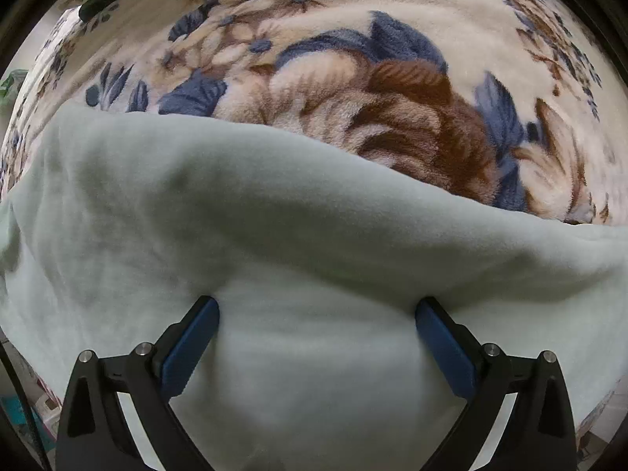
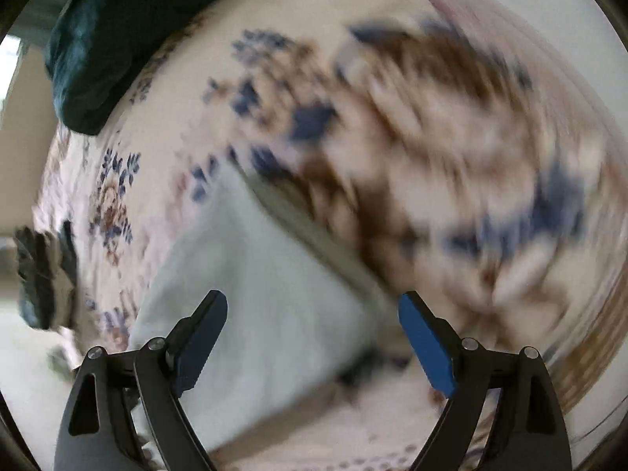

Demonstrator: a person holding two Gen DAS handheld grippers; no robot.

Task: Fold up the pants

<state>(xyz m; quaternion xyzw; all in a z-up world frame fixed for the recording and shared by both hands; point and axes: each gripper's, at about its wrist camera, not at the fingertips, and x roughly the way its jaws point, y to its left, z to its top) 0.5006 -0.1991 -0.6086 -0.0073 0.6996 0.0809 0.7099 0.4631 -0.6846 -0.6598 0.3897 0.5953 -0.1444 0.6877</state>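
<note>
Left wrist view is showing the left gripper (image 1: 317, 308) sitting with its jaws spread wide, and the pale mint pants (image 1: 219, 212) are bulging up between the two blue pads (image 1: 192, 347). The fabric is touching both fingers, but I can't tell if it's actually being pinched, so I'm calling it released for now. The pants are lying across the near part of the floral blanket (image 1: 392, 90), with a soft rolled fold edge running across the middle of the shot. Material is looking like thick fleece, fuzzy and matte, and the blanket under it is plush too, cream with blue and brown flowers. Risk here, I'm guessing: fleece on plush is grabby, so dragging a layer could be pulling the bottom layer along and bunching the fold.

Right wrist view is heavily smeared, so details are iffy. The right gripper (image 2: 313, 304) is also standing wide open, holding nothing, hovering over a corner of the pants. That corner is looking flat and straight-edged, like a folded section. A dark teal cushion (image 2: 94, 51) is sitting at the far left. A grab made while things are this blurry could be catching one layer only, or snagging blanket pile along with it.
</note>
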